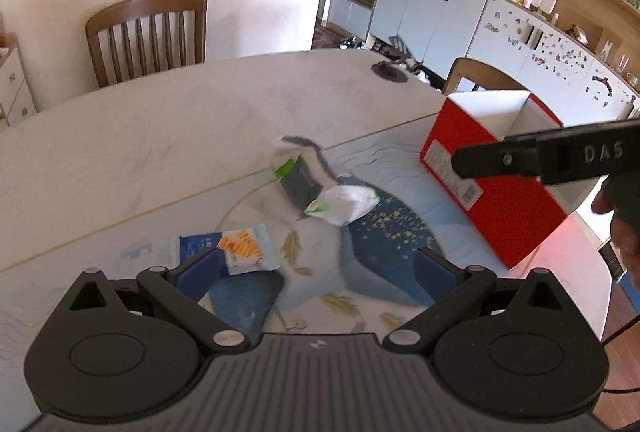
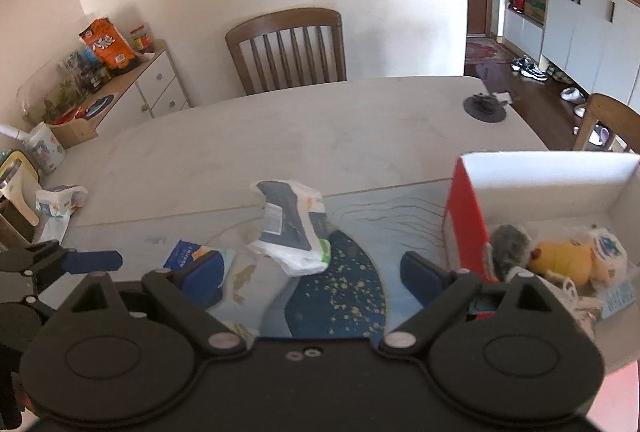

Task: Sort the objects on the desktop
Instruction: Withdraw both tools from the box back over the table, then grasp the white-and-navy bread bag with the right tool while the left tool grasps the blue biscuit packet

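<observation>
The left gripper (image 1: 318, 266) had its blue fingers (image 1: 200, 268) spread wide and released, holding nothing, hovering low over the printed mat (image 1: 384, 232) on the bench (image 1: 160, 135). Just beyond its left finger lay a small blue-and-orange packet (image 1: 236, 248), flat on the mat. Farther ahead sat a crumpled white-and-green wrapper (image 1: 320, 187) around a dark pack, near the mat's far edge. To the right stood the red box (image 1: 496, 191), with the other gripper's black finger reaching in front of it.

The right gripper (image 2: 312, 274) was likewise spread apart and empty, its fingers (image 2: 424, 274) straddling open mat. The same wrapper (image 2: 292, 228) lay just ahead between them, the packet (image 2: 188, 256) partly hidden behind the left finger.

Only the right wrist view looked into the box (image 2: 560, 183) — inside were a yellow plush toy (image 2: 560, 260), a grey fuzzy thing (image 2: 510, 242) and a white bag with blue print (image 2: 610, 252), crowded together at the near end. The left wrist view showed only the box's red outer wall and a label on it.

The right wrist view alone also caught the left gripper (image 2: 80, 260) at the frame's left edge, a crumpled white packet (image 2: 60, 199) on the bare bench — well apart from the mat — and a sideboard (image 2: 156, 79) against the wall. Both views showed a wooden chair (image 2: 288, 47) at the far side.
</observation>
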Available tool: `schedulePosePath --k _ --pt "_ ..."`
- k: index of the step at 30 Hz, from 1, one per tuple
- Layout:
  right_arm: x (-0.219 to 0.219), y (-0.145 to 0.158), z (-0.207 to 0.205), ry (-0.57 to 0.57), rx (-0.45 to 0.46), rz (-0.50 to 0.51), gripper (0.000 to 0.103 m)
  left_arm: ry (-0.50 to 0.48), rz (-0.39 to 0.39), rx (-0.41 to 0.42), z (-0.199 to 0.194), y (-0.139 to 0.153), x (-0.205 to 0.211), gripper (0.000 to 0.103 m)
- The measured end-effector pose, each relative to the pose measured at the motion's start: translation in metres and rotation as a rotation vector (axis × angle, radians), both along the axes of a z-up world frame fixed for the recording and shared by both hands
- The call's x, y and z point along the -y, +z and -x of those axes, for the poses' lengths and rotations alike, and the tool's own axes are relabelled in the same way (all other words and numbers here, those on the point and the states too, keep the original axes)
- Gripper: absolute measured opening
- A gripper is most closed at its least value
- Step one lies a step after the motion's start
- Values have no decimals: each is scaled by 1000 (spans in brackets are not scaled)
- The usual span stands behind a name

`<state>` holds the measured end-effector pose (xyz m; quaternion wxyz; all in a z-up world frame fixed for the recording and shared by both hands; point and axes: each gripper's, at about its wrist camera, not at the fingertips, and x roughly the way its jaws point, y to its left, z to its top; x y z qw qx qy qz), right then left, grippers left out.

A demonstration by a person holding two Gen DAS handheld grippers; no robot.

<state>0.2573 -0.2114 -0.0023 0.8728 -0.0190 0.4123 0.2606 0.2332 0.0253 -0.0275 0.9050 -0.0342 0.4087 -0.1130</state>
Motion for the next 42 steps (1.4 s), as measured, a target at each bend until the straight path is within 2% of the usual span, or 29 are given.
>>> schedulePosePath --k 6,14,23,28,38,42 --pt "-17 -5 -12 27 -7 5 95 -17 23 -28 -13 -15 -15 103" --pt "-41 -19 -32 59 -25 24 95 -9 6 -60 -33 -36 -30 103" --pt "-69 -40 -50 112 -54 65 95 -52 -31 -83 -53 -65 -51 103" --pt "-82 -51 -58 131 -66 80 95 -124 -65 -52 -65 -72 -59 103" --pt "-95 -74 -76 124 -94 127 95 -342 -124 -19 -85 -88 -62 102" --pt "-99 -86 -80 139 -108 163 95 -377 -162 -24 -92 -97 -64 102"
